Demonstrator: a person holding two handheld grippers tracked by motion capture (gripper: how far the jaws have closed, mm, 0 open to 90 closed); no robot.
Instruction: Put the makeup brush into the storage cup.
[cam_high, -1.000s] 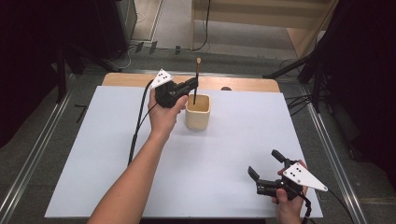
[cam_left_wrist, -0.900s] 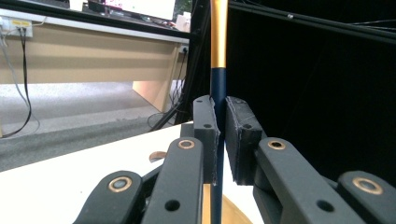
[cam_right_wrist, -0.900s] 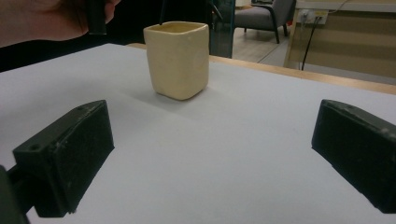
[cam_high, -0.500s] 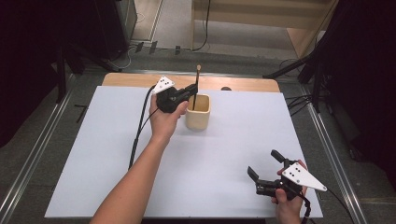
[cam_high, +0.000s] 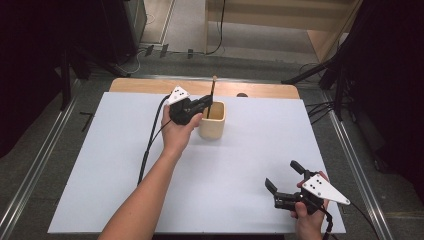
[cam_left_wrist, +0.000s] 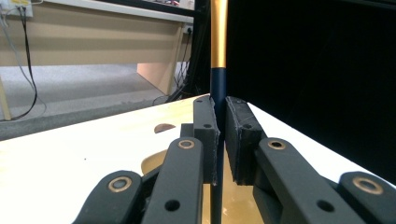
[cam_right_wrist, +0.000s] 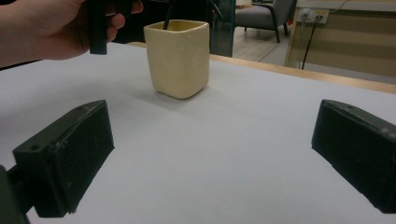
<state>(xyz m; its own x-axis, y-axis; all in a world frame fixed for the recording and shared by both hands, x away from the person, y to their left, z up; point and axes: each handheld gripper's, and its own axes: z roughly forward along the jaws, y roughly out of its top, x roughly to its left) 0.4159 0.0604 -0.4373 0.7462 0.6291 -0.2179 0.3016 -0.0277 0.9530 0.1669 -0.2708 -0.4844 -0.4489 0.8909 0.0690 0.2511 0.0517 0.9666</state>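
1. Pen (cam_high: 213, 92): dark barrel with a gold upper section, standing close to upright. Its lower end is inside the cream cup (cam_high: 213, 121); whether the tip touches the cup bottom cannot be told.
2. Left claw (cam_high: 206, 103): clenched on the pen. The left gripper view shows both pads (cam_left_wrist: 206, 135) pressed against the dark barrel (cam_left_wrist: 217, 95), grip just below the gold part, jaws reaching in level from the side.
3. Key relation: the pen's long axis runs vertical, square to the jaws and in line with the cup's mouth directly beneath. My reading: the coming move is straight along that axis, down to seat the pen or up to draw it clear. Any sideways drift would knock the barrel on the cup rim.
4. Cup: square-sided with rounded corners, sits at the far middle of the white table (cam_high: 125, 170), just right of the left hand.
5. Right claw (cam_high: 283, 178): released, jaws wide apart with nothing between them, resting low at the near right corner of the table, well apart from the cup. In the right gripper view it faces the cup (cam_right_wrist: 178, 58).
6. The left hand is the nearer one by far; the right is idle.
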